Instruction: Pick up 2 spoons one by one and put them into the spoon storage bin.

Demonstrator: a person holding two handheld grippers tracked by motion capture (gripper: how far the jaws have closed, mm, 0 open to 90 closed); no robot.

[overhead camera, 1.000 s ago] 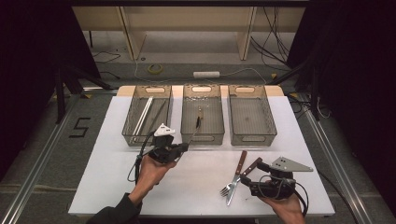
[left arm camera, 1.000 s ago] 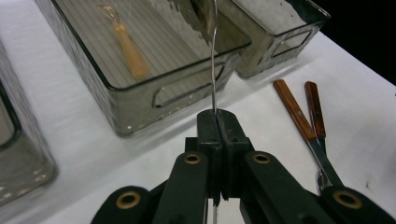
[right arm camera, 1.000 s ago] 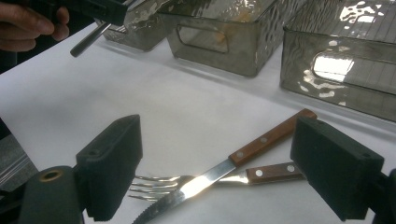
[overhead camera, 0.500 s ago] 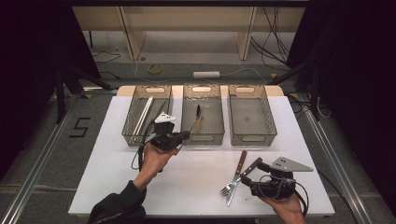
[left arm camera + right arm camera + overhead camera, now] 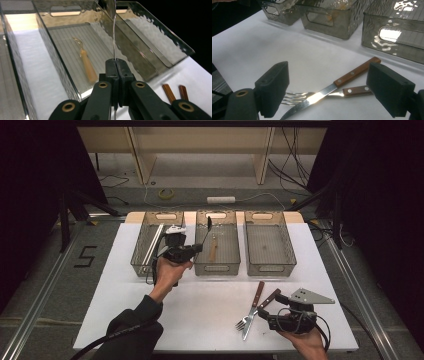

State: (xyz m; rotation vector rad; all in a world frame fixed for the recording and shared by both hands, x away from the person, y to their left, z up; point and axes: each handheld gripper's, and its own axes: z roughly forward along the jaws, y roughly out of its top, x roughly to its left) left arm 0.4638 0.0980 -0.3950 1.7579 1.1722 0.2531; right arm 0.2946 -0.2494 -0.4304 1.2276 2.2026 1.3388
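Black left tongs [image 5: 200, 246] are clamped tight on a thin silver metal utensil [image 5: 114, 32], whose slim shaft rises from between the closed jaws and ends in a dark tip [image 5: 209, 223] above the middle clear plastic bin [image 5: 216, 266]. What kind of utensil it is I cannot tell. That bin stands between a left clear plastic bin [image 5: 141, 251] and a right clear plastic bin [image 5: 267, 266] along the far half of the white table [image 5: 200, 315], and a fork with a pale wooden handle [image 5: 86, 61] lies on its ribbed floor. At the near right, the black right tongs [image 5: 334, 96] stand wide open with nothing between the jaws, resting low over a brown-handled steak knife [image 5: 332, 88] lying crossed over a brown-handled silver fork [image 5: 322, 95] on the table. The person's left hand [image 5: 167, 271] holds the left tongs just near of the bins.
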